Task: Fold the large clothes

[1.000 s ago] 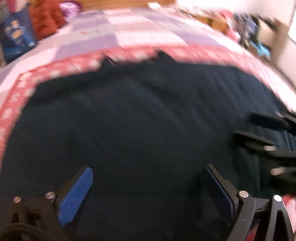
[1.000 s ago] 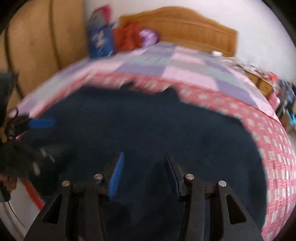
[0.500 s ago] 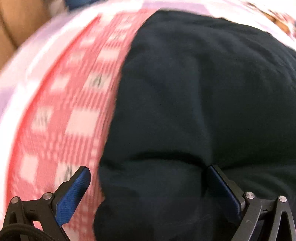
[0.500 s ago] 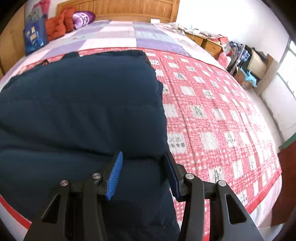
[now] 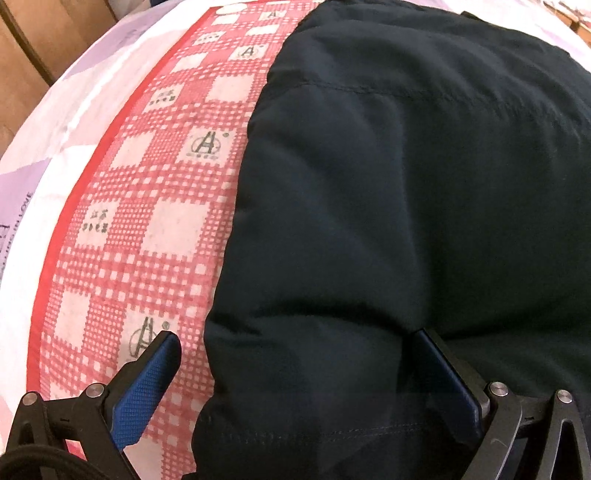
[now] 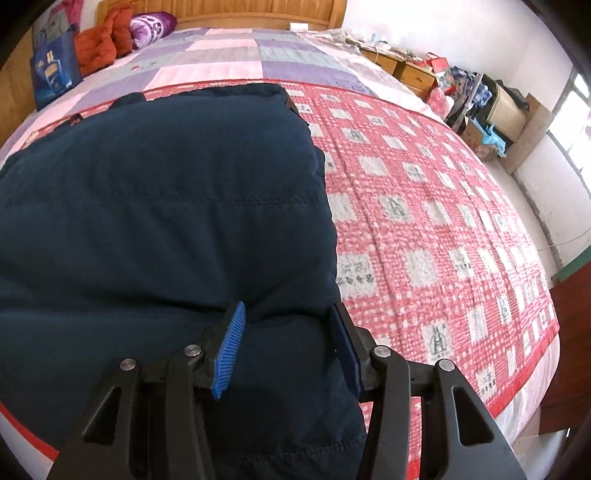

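A large dark navy padded jacket [image 5: 406, 203] lies spread on a red-and-white checked sheet [image 5: 147, 221] on the bed. It also shows in the right wrist view [image 6: 166, 203]. My left gripper [image 5: 295, 354] is open wide, straddling the jacket's near left corner; its right finger presses into the fabric, its left finger is over the sheet. My right gripper [image 6: 288, 332] is partly open, straddling the jacket's near right corner, with the padded edge bulging between the fingers.
The checked sheet [image 6: 424, 221] extends right of the jacket. A patchwork quilt [image 6: 229, 51], a blue bag [image 6: 51, 74], an orange cushion [image 6: 99, 48] and a wooden headboard [image 6: 221, 11] lie beyond. Cluttered furniture [image 6: 480, 96] stands at the right wall.
Both grippers have swung from over the jacket's middle out to its near corners, left to the left edge and right to the right edge, and lowered onto the fabric.
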Motion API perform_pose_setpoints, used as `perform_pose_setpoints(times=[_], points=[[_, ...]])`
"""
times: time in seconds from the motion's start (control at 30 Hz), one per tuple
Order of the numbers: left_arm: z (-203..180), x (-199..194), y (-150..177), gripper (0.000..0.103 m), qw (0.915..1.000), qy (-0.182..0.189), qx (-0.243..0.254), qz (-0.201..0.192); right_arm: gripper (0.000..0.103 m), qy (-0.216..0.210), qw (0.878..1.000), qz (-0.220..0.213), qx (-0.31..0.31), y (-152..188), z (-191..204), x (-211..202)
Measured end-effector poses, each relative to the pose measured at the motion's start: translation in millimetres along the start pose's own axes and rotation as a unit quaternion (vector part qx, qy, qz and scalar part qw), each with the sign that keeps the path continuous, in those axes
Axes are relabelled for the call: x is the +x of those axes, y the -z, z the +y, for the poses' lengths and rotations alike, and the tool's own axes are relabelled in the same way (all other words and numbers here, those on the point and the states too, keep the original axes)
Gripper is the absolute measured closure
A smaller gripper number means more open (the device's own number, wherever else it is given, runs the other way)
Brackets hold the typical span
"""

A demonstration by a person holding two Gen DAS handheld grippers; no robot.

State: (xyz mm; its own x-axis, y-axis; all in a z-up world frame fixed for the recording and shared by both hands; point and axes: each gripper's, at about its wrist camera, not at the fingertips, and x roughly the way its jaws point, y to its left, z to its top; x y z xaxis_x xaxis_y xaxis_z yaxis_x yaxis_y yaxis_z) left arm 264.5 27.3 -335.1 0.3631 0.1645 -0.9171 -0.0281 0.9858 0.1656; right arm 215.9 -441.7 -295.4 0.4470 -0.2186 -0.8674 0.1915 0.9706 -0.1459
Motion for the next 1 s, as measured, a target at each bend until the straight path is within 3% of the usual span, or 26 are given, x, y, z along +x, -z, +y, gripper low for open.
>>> perform_pose_setpoints(times=[0.37,0.47,0.6,0.67,0.73,0.8,0.87,0.93,0.97,1.0], points=[[0.2,2.8,-3.8,0.000,0.9999,-0.006,0.013,0.003,0.052,0.018,1.000,0.004,0.003,-4.4,7.2,-0.2],[-12.2,-22.4,-11.7,0.008,0.9987,-0.028,0.033,-0.028,0.052,0.072,0.996,-0.033,-0.035,-12.2,28.8,-21.5],[-50.5,-72.8,-33.8,0.008,0.9910,0.024,0.052,-0.121,0.052,-0.015,0.985,-0.137,-0.105,-33.9,97.9,-64.8],[-77.0,-77.5,-56.1,0.008,0.9853,0.099,0.052,-0.130,0.052,-0.078,0.979,-0.131,-0.135,-50.6,140.1,-64.8],[-102.7,-61.7,-78.1,0.008,0.9818,0.136,0.065,-0.116,0.052,-0.159,0.973,-0.106,-0.130,-72.3,180.0,-54.0],[-124.6,-34.5,-100.3,0.008,0.9812,0.148,0.085,-0.089,0.052,-0.195,0.969,-0.084,-0.125,-91.9,204.5,-36.7],[-125.1,-3.3,-127.4,0.000,0.9832,0.149,0.083,-0.065,0.052,-0.171,0.972,-0.066,-0.149,-112.7,217.6,-11.4],[-113.8,12.6,-149.7,0.000,0.9864,0.117,0.089,-0.072,0.051,-0.174,0.973,-0.051,-0.146,-132.4,202.8,11.3],[-102.4,21.6,-162.1,0.000,0.9894,0.093,0.086,-0.071,0.051,-0.153,0.977,-0.046,-0.140,-140.6,190.4,21.5],[-89.5,29.1,-171.3,0.000,0.9923,0.071,0.076,-0.068,0.051,-0.100,0.985,-0.042,-0.135,-150.7,167.9,35.7]])
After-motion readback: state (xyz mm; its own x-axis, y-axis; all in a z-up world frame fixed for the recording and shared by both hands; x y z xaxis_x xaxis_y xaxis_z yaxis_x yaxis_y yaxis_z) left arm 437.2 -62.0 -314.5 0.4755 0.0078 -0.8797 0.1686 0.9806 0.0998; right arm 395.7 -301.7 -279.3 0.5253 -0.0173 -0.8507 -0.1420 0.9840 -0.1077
